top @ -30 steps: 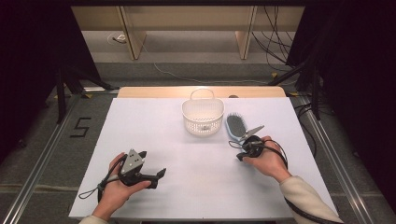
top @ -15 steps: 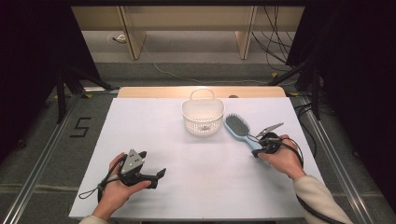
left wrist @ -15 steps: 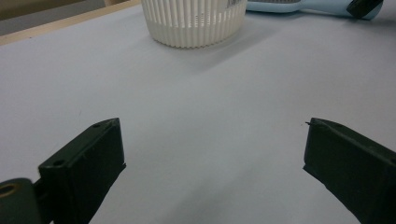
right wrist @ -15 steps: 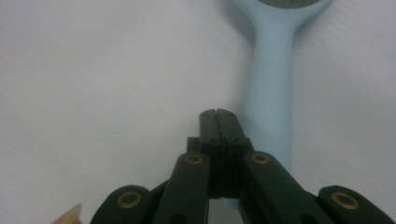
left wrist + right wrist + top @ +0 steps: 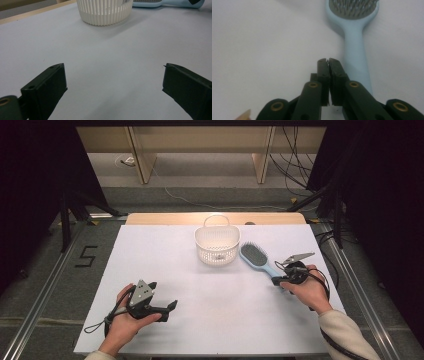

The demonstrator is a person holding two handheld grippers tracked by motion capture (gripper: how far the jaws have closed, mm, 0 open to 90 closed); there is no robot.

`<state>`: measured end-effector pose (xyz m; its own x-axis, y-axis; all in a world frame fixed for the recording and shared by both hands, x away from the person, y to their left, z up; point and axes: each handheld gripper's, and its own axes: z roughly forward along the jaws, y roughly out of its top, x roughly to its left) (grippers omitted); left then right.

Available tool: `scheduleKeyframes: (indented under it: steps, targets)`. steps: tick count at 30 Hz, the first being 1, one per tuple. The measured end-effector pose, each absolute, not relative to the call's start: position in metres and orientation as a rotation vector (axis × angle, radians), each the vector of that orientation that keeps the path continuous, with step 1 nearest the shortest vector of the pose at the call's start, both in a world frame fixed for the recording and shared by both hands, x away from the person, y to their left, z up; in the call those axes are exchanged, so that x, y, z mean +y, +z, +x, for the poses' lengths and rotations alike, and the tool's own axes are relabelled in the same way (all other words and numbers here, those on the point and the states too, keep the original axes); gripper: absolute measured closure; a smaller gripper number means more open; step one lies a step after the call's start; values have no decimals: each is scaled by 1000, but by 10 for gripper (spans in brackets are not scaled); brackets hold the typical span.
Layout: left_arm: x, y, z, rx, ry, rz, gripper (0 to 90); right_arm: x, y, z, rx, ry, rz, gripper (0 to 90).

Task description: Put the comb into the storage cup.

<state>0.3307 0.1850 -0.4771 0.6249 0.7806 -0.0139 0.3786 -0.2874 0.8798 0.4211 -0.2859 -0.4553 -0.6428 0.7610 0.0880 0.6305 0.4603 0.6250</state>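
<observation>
While I compare this with a second ago, my right gripper point(image 5: 286, 279) has carried the pale blue hairbrush point(image 5: 257, 258) rightward, away from the white basket point(image 5: 217, 245). Earlier the brush stood nearly upright in the picture just right of the basket; now it lies flat on the bench point(image 5: 215, 320), slanted, bristles up, head close beside the basket's right side, handle pointing near-right. In the right gripper view the jaws are almost together, having just started to part, with nothing between them; the handle point(image 5: 355, 60) lies just right of their tips. My left gripper point(image 5: 162, 309) rests unmoved at the near left, jaws wide apart over bare bench.
</observation>
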Motion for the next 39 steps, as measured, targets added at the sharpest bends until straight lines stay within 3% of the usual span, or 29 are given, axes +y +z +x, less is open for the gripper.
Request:
scheduleKeyframes:
  steps: [2,11,21,28,39]
  targets:
    - [185,-477,331,922,532,1897,44,-287,-455,420,2488,989,1198,829]
    - [186,-477,331,925,535,1894,44,-299,-452,402,2282,1423,1073,506]
    - [186,-477,331,931,533,1888,44,-302,-448,382,2168,1517,971,218]
    - [187,-477,331,935,538,1887,44,-309,-443,369,2122,1552,916,165]
    - [188,-477,331,937,544,1886,45,-321,-440,355,2058,1594,929,163]
